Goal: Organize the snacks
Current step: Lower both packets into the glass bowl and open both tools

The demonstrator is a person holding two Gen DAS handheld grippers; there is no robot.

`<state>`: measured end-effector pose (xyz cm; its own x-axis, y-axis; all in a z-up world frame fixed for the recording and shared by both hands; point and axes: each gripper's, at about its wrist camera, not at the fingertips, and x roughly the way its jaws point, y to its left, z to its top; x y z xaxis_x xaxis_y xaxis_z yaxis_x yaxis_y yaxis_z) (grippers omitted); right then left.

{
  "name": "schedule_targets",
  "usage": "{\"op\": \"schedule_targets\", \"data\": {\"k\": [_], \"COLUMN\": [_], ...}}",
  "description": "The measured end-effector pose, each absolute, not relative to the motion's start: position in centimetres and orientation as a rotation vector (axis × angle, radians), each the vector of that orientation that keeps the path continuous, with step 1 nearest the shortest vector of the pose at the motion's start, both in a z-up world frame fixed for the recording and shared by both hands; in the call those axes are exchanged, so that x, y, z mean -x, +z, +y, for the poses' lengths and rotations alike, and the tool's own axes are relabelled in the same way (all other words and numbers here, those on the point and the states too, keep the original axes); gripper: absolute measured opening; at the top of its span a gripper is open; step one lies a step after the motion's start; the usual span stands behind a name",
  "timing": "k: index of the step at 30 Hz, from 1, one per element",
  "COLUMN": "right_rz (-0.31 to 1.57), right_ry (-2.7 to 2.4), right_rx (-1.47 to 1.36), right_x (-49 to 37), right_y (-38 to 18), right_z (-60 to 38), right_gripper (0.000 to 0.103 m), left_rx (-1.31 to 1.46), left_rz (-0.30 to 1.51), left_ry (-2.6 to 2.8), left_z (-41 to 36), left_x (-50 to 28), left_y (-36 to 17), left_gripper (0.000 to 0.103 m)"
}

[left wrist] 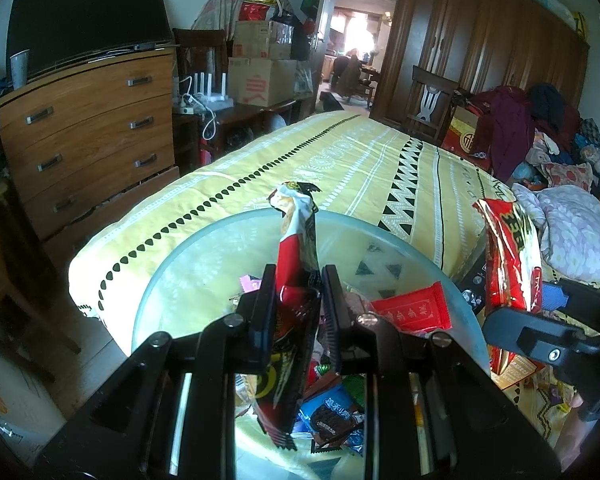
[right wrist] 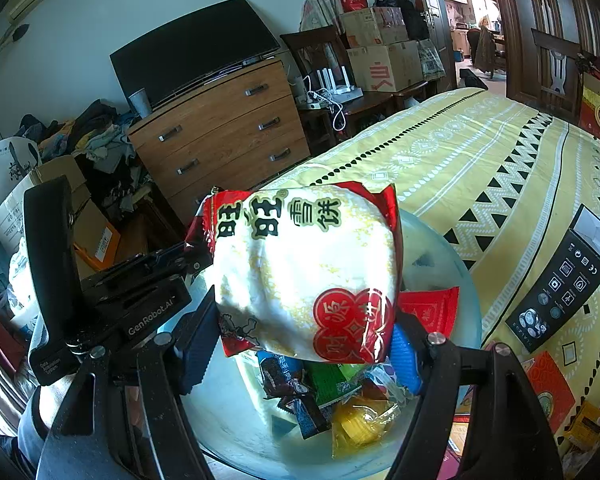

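Left gripper (left wrist: 298,312) pinches the slim red-and-black snack packet (left wrist: 296,280) edge-on, right gripper (right wrist: 300,340) spans the puffy rice-cracker bag (right wrist: 304,268) wide — both look light, crinkly, slippery, crackers probably brittle — above the glass bowl (left wrist: 180,264).

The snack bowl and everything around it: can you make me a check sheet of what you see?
Surface: bed with a yellow patterned cover.
Job's things: glass bowl on the bed, holding small wrapped snacks.
Clutter: black carton lying beside the bowl.
Grippers: left gripper shut on a thin red and black packet held above the bowl; right gripper holds a white and red rice cracker bag over the bowl.
Cables: white cords by the router.
Surroundings: wooden dresser, stacked cardboard boxes, clothes pile.
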<state>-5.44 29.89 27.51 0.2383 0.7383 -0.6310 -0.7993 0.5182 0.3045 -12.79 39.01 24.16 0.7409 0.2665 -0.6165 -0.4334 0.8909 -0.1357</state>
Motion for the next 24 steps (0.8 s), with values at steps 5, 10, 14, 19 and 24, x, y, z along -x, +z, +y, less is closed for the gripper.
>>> {"op": "schedule_targets", "data": {"k": [5,10,14,19,24], "right_rz": [0.816,0.819,0.822,0.822,0.826], "right_ry": [1.058,1.058,1.060,1.060,1.059], "right_rx": [0.088,0.088,0.088,0.090,0.090], "right_x": [5.68,5.47,5.41,5.51,5.62], "right_y": [27.34,27.40,27.36,27.31,27.19], "right_z": [29.84,30.04,30.10,30.13,30.11], "right_gripper": [0.077,0.077,0.077,0.077,0.077], "left_rx": [0.280,0.280,0.281,0.281,0.283], "left_rz": [0.628,0.629,0.630,0.630,0.635], "left_ry": [0.389,0.389,0.390,0.388,0.389], "left_z": [39.03,38.83,38.67,38.80,38.40], "left_x": [12.76,12.74,12.70,12.70,12.65], "left_y": [24.19,24.12,24.08,24.02,23.73], "left_gripper": [0.023,0.023,0.023,0.023,0.023]}}
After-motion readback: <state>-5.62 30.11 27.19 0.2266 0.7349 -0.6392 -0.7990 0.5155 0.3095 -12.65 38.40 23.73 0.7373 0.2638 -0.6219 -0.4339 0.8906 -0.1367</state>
